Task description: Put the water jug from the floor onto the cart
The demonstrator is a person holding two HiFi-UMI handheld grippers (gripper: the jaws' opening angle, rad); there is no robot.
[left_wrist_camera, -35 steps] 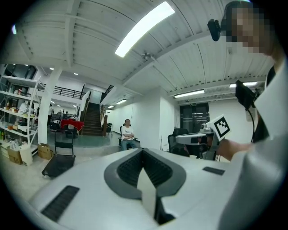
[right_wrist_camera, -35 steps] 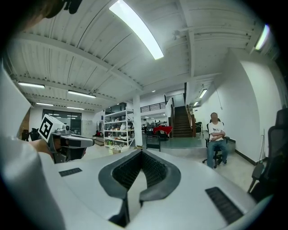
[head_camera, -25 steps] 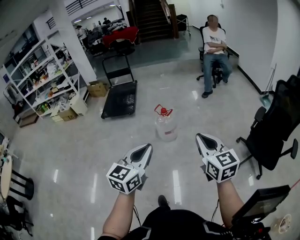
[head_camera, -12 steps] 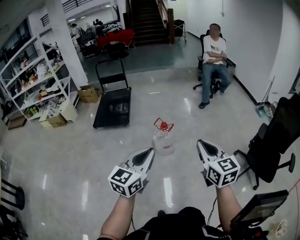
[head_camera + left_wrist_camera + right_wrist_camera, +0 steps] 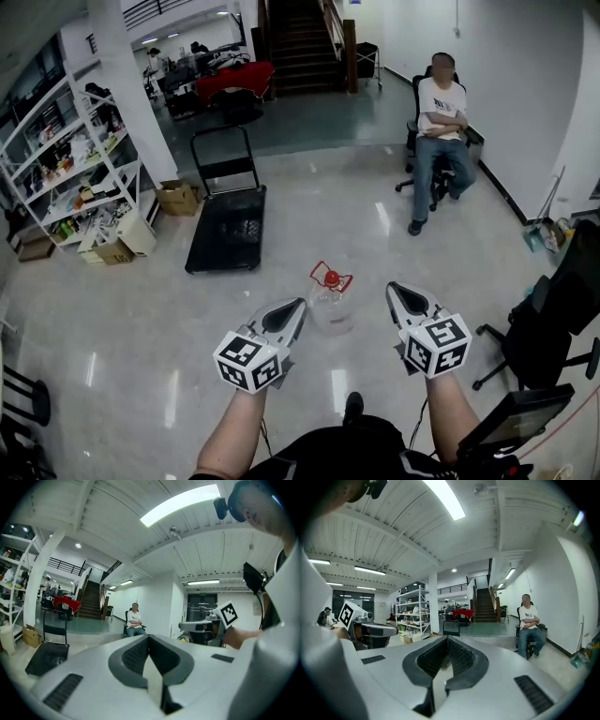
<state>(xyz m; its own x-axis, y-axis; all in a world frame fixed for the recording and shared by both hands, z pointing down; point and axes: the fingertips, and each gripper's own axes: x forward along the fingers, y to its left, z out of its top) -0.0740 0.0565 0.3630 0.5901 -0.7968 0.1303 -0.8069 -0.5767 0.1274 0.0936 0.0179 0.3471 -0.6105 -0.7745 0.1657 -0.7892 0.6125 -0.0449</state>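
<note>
Water jug closer (cart too)

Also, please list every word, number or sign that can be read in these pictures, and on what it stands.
No text is readable.
Seated person's shirt: dark print, too small to read.
Cardboard box: no readable print.
Marker cubes: black-and-white squares, no letters.

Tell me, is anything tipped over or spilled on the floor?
Nothing stands out. The water jug stands upright on the shiny floor with its red cap on, and no puddle shows around it. The cart sits flat farther off.
</note>
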